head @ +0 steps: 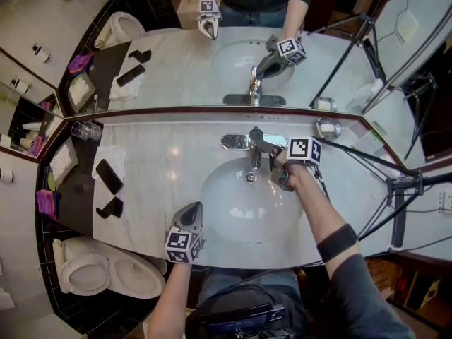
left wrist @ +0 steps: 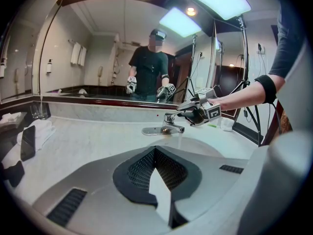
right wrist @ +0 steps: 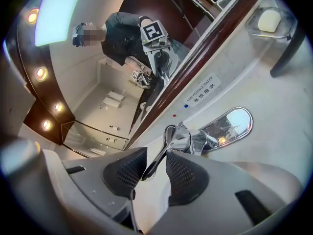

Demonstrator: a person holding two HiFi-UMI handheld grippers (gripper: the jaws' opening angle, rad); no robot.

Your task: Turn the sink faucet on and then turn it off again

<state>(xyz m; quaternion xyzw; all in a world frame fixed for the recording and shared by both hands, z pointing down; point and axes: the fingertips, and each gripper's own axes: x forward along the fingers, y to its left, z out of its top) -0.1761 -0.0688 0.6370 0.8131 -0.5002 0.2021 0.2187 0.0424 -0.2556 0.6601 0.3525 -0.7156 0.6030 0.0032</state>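
At the back of the basin, on the marble counter (head: 155, 161) just under the mirror, stands the chrome faucet (head: 253, 147); its lever handle (right wrist: 159, 158) is raised and slants out toward the person's right. A thin stream of water (left wrist: 180, 140) seems to fall from the spout in the left gripper view, so I judge that the first half is done, the tap is on, and pushing the lever back down is what is left. The right gripper (right wrist: 154, 173) has that lever between its jaws. They stand narrow, a pad close on each side, but a sliver of light shows beside the lever, so the hold looks loose, not clamped. Round this lies the white sink (head: 212, 217). At its near left rim hovers the left gripper (left wrist: 155, 153), jaws together on nothing, well apart from the faucet and idle
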